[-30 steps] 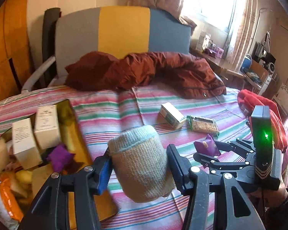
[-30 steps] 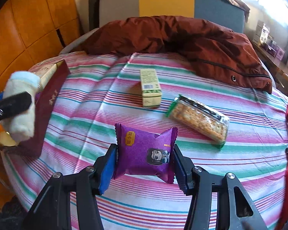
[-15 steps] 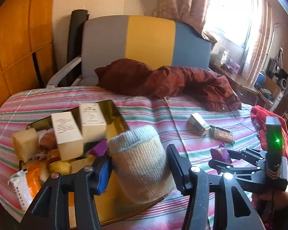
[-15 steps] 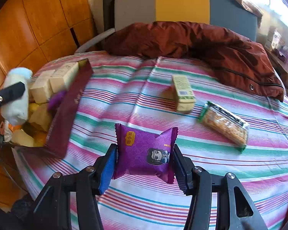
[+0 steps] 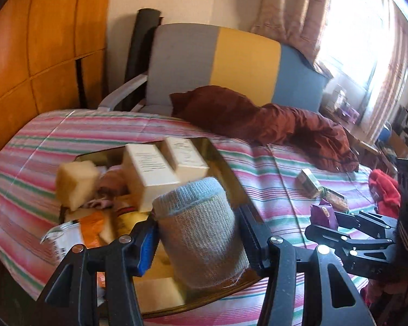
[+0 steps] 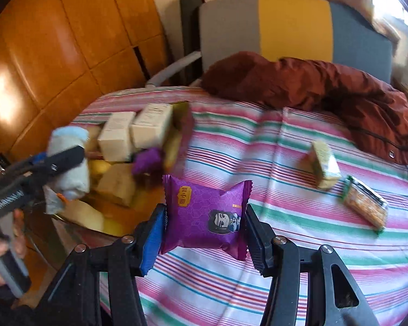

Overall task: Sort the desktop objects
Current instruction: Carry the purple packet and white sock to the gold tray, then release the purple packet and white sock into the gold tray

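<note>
Sorting is well along, I judge: the tray (image 5: pixel 220 157) already holds boxes (image 5: pixel 149 165) and several snacks. Your left gripper (image 5: pixel 197 233) is closed on a knitted roll (image 5: pixel 201 233) and holds it above the tray. Your right gripper (image 6: pixel 205 233) is clamped on a purple packet (image 6: pixel 206 214), over the striped cloth (image 6: pixel 272 168) just right of the tray. Further right of the tray, a small box (image 6: pixel 325 164) and a cracker pack (image 6: pixel 365 206) lie on the cloth, not yet sorted.

Striped table (image 6: pixel 258 141), gold tray (image 5: pixel 223 163), green box (image 6: pixel 323 163), cracker pack (image 6: pixel 365 206), brown jacket (image 6: pixel 326 87)
</note>
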Motion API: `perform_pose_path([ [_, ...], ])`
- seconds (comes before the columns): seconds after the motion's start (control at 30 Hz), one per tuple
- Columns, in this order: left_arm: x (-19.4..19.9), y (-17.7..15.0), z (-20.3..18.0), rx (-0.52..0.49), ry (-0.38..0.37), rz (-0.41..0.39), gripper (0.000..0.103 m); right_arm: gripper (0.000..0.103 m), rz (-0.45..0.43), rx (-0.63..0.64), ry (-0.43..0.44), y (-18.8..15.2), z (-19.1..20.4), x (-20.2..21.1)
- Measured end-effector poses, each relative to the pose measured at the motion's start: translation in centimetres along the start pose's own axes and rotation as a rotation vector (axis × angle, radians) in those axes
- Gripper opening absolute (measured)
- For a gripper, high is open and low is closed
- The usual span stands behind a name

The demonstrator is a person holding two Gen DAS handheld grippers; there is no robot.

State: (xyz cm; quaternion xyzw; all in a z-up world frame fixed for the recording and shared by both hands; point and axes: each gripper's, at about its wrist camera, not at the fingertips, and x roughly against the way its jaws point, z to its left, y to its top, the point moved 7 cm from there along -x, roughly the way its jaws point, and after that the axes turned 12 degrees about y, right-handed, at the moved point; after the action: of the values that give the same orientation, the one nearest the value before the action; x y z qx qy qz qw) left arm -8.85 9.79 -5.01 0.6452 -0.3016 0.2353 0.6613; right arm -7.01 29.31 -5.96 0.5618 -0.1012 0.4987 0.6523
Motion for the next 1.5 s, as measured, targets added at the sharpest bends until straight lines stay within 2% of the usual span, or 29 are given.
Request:
perform_pose_path([
  [0.3, 0.0, -0.3, 7.3, 0.135, 0.034, 0.005, 0.055, 0.056, -0.004, 0.041, 0.083, 1.3, 5.7, -2.4],
  [0.53, -0.1, -0.4, 10.3, 0.216, -0.018, 0.020, 0.055, 0.056, 0.004, 0.039, 0.128, 1.1, 8.0, -3.8],
  [0.67, -0.5, -0.1, 9.4, 0.213, -0.084, 0.036, 0.055, 0.056, 0.009, 0.027, 0.136, 1.2, 8.4, -4.8],
  [0.8, -1.3, -0.5, 7.7, 0.177, -0.099, 0.056, 0.055, 0.056, 0.011, 0.022, 0.130, 1.3, 8.4, -5.4],
  [0.9, -2.0, -1.1, 6.7, 0.135, -0.080, 0.070, 0.055, 0.057, 0.011, 0.012, 0.125, 1.4, 8.1, -5.6],
  [0.97, -2.4, -1.4, 6.4, 0.135, -0.076, 0.087, 0.064, 0.060, 0.006, 0.003, 0.120, 1.5, 7.8, -5.8],
  [1.07, -2.4, -1.5, 6.4, 0.133, -0.062, 0.086, 0.068, 0.061, 0.003, -0.008, 0.120, 1.5, 7.6, -6.1],
  [1.27, -2.1, -1.7, 7.2, 0.148, -0.051, 0.082, 0.068, 0.062, 0.019, -0.021, 0.115, 0.7, 7.3, -6.4],
  [1.4, -1.3, -1.6, 6.8, 0.117, -0.029, 0.054, 0.068, 0.063, 0.023, -0.025, 0.115, 0.2, 7.3, -6.2],
  [1.5, -0.7, -1.5, 6.1, 0.083, -0.010, 0.037, 0.068, 0.068, 0.020, -0.022, 0.108, 0.1, 7.3, -6.0],
])
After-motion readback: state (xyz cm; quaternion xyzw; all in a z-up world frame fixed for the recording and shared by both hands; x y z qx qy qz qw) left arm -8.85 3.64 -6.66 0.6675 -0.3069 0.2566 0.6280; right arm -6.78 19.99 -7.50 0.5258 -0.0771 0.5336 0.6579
